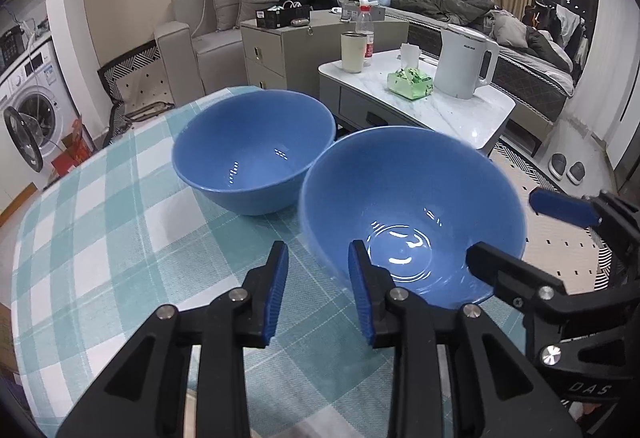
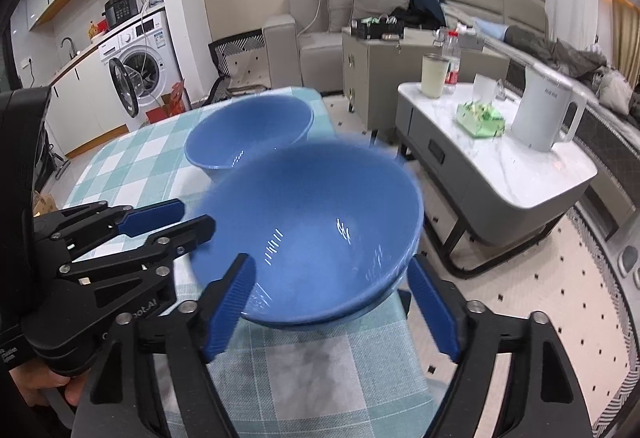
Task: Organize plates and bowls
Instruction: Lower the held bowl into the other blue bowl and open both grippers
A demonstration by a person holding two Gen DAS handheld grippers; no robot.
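**Near bowl between my two grippers**

My left gripper (image 1: pixel 318 288) stood slightly parted, empty, its right finger just inside the near blue bowl (image 1: pixel 412 214)'s rim without pinching. My right gripper (image 2: pixel 332 306) was wide open, straddling that bowl's near side without pressing. The far blue bowl (image 1: pixel 254 150) sat just beyond on the checked tabletop (image 1: pixel 100 238).

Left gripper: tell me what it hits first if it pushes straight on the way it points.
Most likely the near blue bowl: the left gripper already straddles its rim, one finger inside. The far blue bowl sits beyond; depth is unclear.
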